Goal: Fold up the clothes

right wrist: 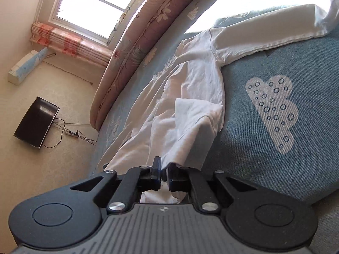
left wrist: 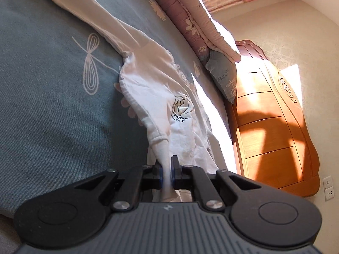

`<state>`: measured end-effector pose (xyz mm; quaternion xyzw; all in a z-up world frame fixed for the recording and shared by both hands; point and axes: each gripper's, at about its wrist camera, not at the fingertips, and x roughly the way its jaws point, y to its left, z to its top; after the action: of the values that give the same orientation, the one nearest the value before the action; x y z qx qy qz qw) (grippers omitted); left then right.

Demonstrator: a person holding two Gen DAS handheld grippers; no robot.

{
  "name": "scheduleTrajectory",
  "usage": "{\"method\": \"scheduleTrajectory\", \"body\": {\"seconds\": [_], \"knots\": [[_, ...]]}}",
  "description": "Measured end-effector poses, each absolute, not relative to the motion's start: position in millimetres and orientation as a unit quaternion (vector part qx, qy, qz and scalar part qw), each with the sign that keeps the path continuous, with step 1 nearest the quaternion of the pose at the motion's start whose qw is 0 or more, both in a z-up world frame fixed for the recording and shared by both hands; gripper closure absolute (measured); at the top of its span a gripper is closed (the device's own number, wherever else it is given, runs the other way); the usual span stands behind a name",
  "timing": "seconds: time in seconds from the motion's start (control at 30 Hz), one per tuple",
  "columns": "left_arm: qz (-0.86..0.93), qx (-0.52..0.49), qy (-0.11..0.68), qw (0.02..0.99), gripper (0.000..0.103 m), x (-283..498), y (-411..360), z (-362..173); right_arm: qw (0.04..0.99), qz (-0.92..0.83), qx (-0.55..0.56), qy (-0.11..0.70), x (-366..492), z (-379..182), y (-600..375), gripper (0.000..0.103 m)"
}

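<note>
A white long-sleeved shirt [left wrist: 152, 89] lies stretched over a blue-grey bedsheet [left wrist: 46, 97]; it carries a small printed logo [left wrist: 180, 110]. My left gripper [left wrist: 167, 165] is shut on a bunched edge of the shirt, and the cloth rises taut from its jaws. In the right wrist view the same white shirt [right wrist: 190, 84] runs away from me, with one sleeve [right wrist: 264, 36] spread out to the upper right. There my right gripper [right wrist: 163, 169] is shut on a lifted fold of the shirt's near edge.
A pink floral quilt [left wrist: 186, 19] is rolled along the bed's far side beside a grey pillow [left wrist: 224, 78]. A wooden headboard [left wrist: 275, 131] stands by the wall. On the floor lie a black box [right wrist: 36, 122], a power strip [right wrist: 72, 133] and cables. Window [right wrist: 91, 6] behind.
</note>
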<state>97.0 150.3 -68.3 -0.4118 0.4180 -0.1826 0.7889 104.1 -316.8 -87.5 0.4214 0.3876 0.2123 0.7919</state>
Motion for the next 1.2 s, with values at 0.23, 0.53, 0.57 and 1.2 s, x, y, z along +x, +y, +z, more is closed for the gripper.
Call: {"method": "scheduleTrajectory", "body": {"seconds": [0.23,0.53,0.57,1.2], "knots": [[-0.107,-0.312,0.446,0.832,0.096,78,176,-58,0.795,0.158,0.362,0.461,77,-91,-324,0.09],[-0.115,-0.257,0.446,0.85,0.059,107,161,-58,0.828,0.131,0.347,0.421,100,-76,-336,0.057],[-0.116,-0.258,0.452,0.846,0.059,109,158,-62,0.828,0.135,0.345,0.421,103,-75,-333,0.057],[-0.121,-0.323,0.493,0.799,0.04,106,174,-114,0.851,0.31,0.055,0.42,171,-69,-146,0.045]]}}
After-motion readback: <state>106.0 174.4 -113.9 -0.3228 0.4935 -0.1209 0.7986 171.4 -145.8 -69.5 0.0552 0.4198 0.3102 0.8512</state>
